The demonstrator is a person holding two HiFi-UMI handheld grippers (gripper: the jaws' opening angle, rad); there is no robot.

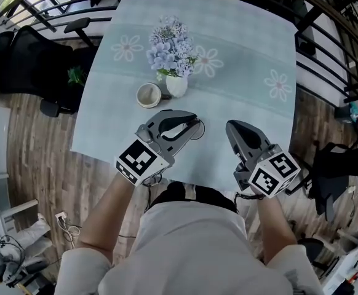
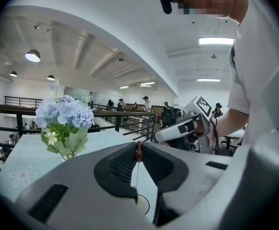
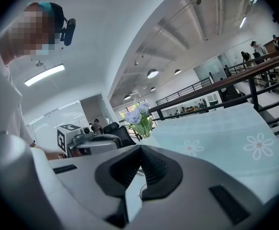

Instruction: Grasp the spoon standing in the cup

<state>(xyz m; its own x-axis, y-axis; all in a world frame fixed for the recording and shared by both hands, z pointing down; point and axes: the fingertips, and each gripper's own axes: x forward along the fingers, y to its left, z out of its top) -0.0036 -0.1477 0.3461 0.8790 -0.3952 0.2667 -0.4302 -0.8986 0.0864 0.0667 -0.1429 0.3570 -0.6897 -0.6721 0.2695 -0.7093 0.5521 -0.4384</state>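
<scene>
— since the left gripper (image 1: 196, 125) has its jaws clamped on a small brown knob, do we take that for the spoon (image 2: 138, 152)?

— we do, as a guess. it looks like the end of a wooden handle, pinched right at the tips, and the rest is hidden under the jaws. it sits in front of the vase (image 1: 176, 85), towards us and a little to our right.

— and the cup (image 1: 138, 95)?

— just beside the vase on our left. from above we see nothing standing in it.

— how will the spoon handle?

— light, stiff and thin, we reckon, so a grip on the very end lets it swing or slip out. we would rather have the pads lower on the handle, square across it, with a gentle squeeze.

— the right gripper (image 3: 139, 151)?

— jaws together with nothing between them, in front of the vase and farther to our right, apart from the left one.

— the surface and the room?

— a table (image 1: 105, 146) under a smooth pale green cloth (image 1: 246, 54) printed with daisies. blue flowers (image 1: 171, 47) fill the vase. behind the vase runs a dark railing (image 2: 120, 113), then a big hall with round ceiling lamps (image 2: 32, 56). a wooden floor (image 1: 37, 140) lies around the table.
</scene>
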